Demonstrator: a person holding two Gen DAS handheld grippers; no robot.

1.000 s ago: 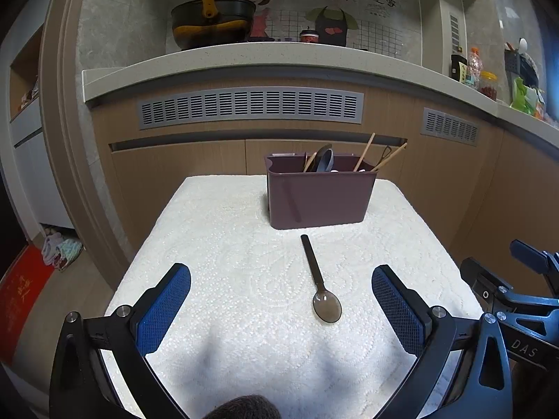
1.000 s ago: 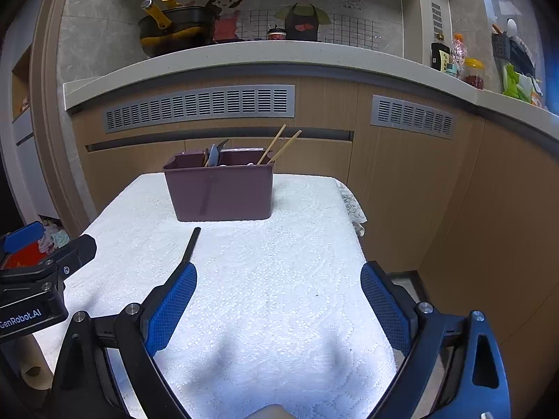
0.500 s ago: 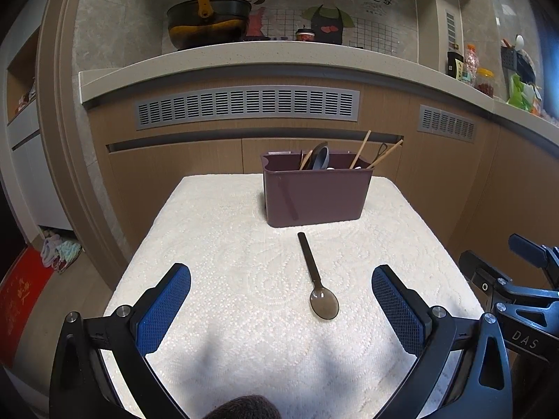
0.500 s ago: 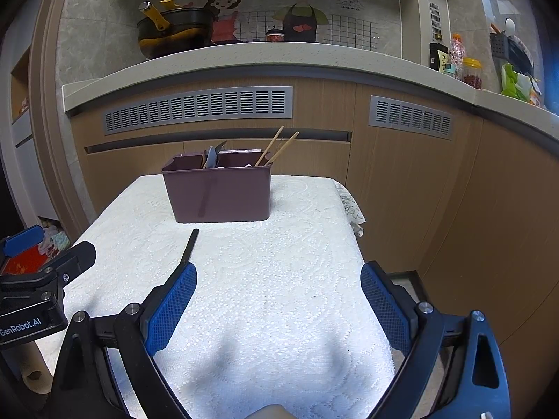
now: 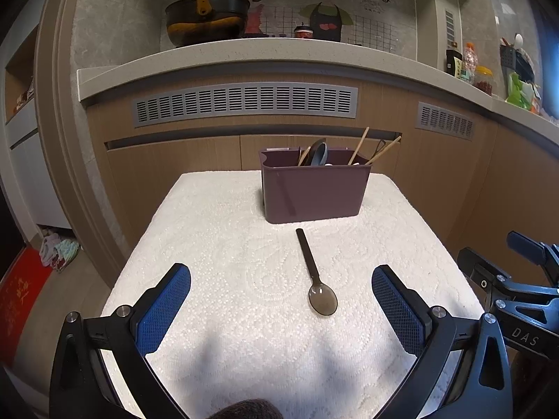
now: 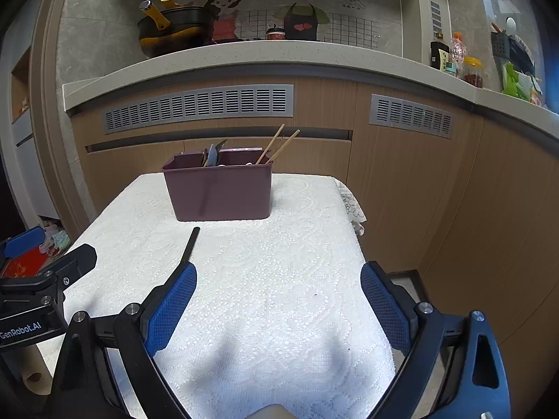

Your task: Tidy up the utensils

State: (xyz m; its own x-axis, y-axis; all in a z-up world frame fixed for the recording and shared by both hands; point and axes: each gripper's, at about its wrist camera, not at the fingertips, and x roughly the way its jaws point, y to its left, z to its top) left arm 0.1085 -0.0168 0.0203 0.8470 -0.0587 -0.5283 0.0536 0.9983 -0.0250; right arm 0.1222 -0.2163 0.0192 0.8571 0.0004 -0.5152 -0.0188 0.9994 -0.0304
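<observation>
A dark brown plastic spoon point(image 5: 314, 276) lies on the white cloth-covered table point(image 5: 227, 244), bowl toward me, handle pointing at a maroon utensil box point(image 5: 314, 188). The box holds chopsticks point(image 5: 360, 146) and dark spoons point(image 5: 316, 153). My left gripper point(image 5: 281, 300) is open and empty, with the spoon's bowl between its fingers, nearer the right one. My right gripper point(image 6: 277, 296) is open and empty at the table's near right. In the right wrist view only the spoon's handle point(image 6: 190, 246) shows beyond the left finger; the box point(image 6: 218, 188) stands ahead.
A wooden cabinet front with grey vents point(image 5: 244, 104) and a stone counter point(image 5: 279, 52) with a black pot point(image 5: 206, 17) stand behind the table. Bottles and jars point(image 6: 454, 59) sit on the counter at right. The table edge drops off at right point(image 6: 356, 216).
Both views have shifted only slightly; the spoon and box look a little higher in the left view. Both grippers stay open and empty.
</observation>
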